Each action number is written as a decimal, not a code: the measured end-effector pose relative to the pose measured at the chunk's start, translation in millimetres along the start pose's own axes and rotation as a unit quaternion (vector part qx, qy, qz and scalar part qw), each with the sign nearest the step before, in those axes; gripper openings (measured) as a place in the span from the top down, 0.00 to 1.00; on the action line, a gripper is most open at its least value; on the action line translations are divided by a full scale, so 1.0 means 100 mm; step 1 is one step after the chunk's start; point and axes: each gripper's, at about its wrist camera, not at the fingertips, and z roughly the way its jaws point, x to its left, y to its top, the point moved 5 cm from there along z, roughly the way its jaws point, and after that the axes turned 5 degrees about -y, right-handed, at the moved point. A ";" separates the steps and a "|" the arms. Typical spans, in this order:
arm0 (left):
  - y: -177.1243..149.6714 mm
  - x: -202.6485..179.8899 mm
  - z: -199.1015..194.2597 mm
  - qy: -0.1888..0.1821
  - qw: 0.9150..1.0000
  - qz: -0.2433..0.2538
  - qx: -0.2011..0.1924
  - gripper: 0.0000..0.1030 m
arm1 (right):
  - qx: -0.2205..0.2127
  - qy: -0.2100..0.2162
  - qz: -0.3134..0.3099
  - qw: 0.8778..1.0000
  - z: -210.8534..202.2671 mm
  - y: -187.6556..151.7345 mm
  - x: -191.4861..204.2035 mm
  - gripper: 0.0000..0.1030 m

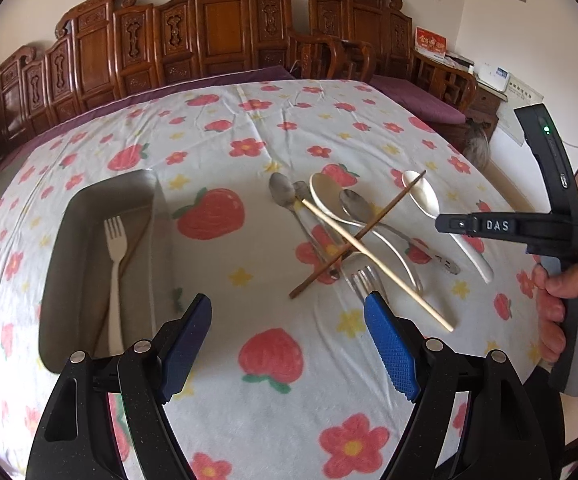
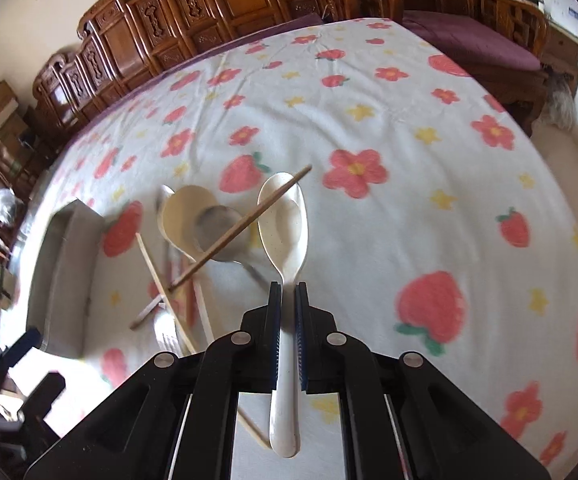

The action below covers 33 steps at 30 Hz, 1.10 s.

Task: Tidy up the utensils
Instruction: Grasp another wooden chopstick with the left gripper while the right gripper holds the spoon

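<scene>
Two grippers: one with nothing between its fingers, one holding a spoon, both over a table under a strawberry-print tablecloth (image 1: pixel 249 380).
Tray: a metal tray (image 1: pixel 89 216) lies on the cloth and serves here as the landmark.
Tray contents: a white fork (image 1: pixel 115 264) lies lengthwise inside it, tines toward the far end; a thin stick-like piece lies beside the fork, too dim to name.
Left gripper: the left gripper (image 1: pixel 287 320) hovers just right of the tray's near end, blue pads spread wide.
Utensil pile: farther right of the tray, well apart from it, lie metal spoons (image 1: pixel 283 194), a cream spoon (image 1: pixel 329 196) and a clear fork (image 1: pixel 365 278).
Chopsticks: a pale chopstick (image 1: pixel 377 256) and a dark chopstick (image 1: pixel 361 236) cross over the pile.
White spoon: the white spoon (image 2: pixel 287 216) sits at the pile's right edge, farthest from the tray, bowl pointing away; the dark chopstick's tip crosses over its bowl.
Right gripper: the right gripper (image 2: pixel 287 292) has its fingers nearly together, clamped on the white spoon's handle.
Right hand: the person's hand (image 1: pixel 569 320) grips the gripper's handle.
</scene>
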 end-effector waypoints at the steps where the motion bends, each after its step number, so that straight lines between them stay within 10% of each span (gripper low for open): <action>1: 0.02 -0.03 0.05 0.002 1.000 0.005 0.002 0.27 | -0.001 -0.008 -0.002 1.000 0.01 0.00 -0.05 0.92; 33: 0.26 -0.08 1.07 0.003 0.991 0.081 0.108 0.61 | -0.039 0.023 -0.028 0.999 -0.32 -0.05 -0.16 0.92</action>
